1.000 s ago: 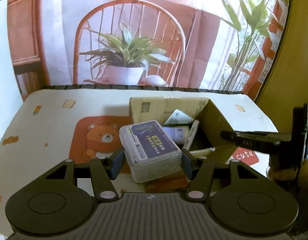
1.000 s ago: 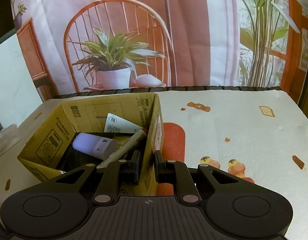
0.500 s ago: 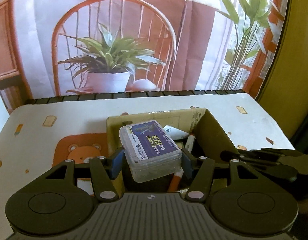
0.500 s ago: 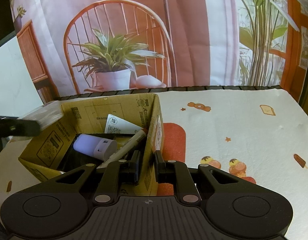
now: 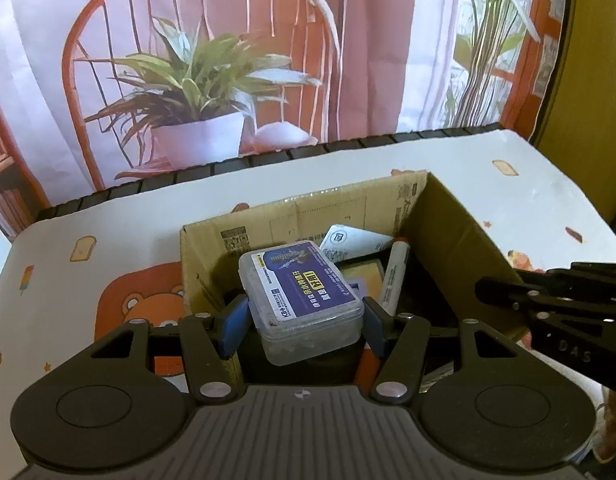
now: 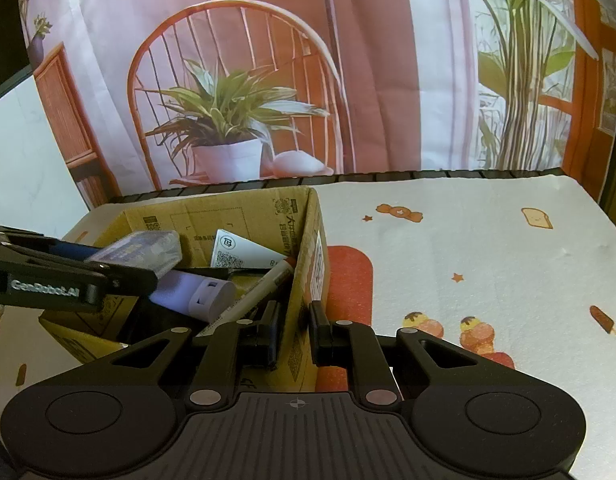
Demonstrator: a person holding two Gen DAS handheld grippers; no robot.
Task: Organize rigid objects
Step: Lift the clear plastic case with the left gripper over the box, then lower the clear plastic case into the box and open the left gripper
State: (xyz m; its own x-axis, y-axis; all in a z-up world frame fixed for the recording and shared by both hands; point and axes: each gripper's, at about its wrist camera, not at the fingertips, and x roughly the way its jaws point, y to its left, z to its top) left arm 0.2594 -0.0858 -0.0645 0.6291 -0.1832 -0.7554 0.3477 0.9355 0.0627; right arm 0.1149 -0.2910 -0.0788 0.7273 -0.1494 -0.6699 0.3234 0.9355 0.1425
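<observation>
My left gripper [image 5: 304,320] is shut on a clear plastic case with a blue label [image 5: 302,288] and holds it over the open cardboard box [image 5: 456,216]. The case also shows in the right wrist view [image 6: 144,250], above the box's left side. My right gripper [image 6: 295,330] is shut on the box's right wall [image 6: 308,240]; it shows in the left wrist view [image 5: 508,292]. Inside the box lie a white marker [image 5: 394,270], a lilac cylinder [image 6: 200,292] and a white card [image 6: 244,250].
The box stands on a white tablecloth [image 6: 488,264] printed with bears and sweets, with an orange bear patch [image 5: 136,300] to the box's left. A printed backdrop of a chair and plants [image 6: 236,128] hangs behind the table's far edge.
My left gripper has carried the clear case rightward and forward, from beside the box to over its inside. My right gripper has stayed clamped on the box wall.
</observation>
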